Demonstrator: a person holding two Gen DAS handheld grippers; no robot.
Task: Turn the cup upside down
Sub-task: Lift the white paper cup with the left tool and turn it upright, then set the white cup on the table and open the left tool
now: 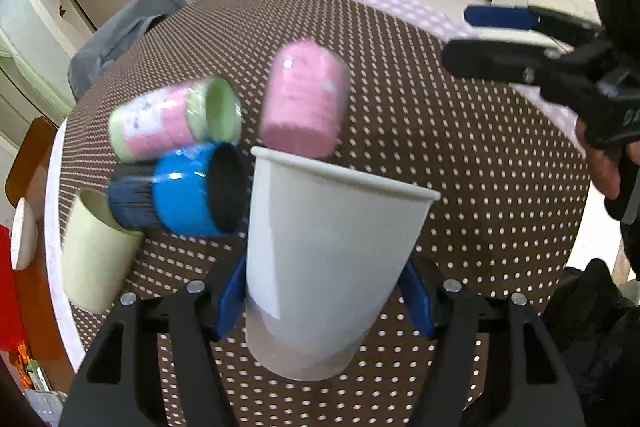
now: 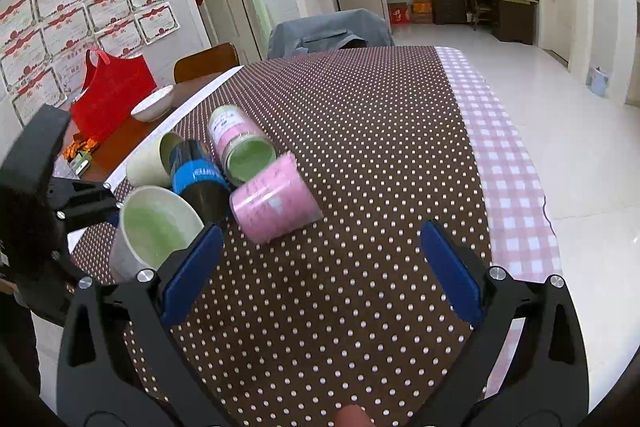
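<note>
My left gripper [image 1: 324, 291] is shut on a white paper cup [image 1: 324, 255], pinching its lower body between blue pads, rim tilted up and away, above the dotted brown tablecloth [image 1: 460, 163]. In the right wrist view the same cup [image 2: 156, 231] shows its open mouth, held by the left gripper at the left edge. My right gripper [image 2: 324, 267] is open and empty over bare cloth; it also shows in the left wrist view [image 1: 456, 35] at upper right.
Lying cups cluster beyond the held cup: a pink one [image 1: 302, 103], a pink-and-green one [image 1: 180, 119], a blue-and-black one [image 1: 188, 191], a cream one [image 1: 96, 251]. A red bag [image 2: 112, 99] and white bowl [image 2: 152, 103] sit at the table's left. Chairs stand behind.
</note>
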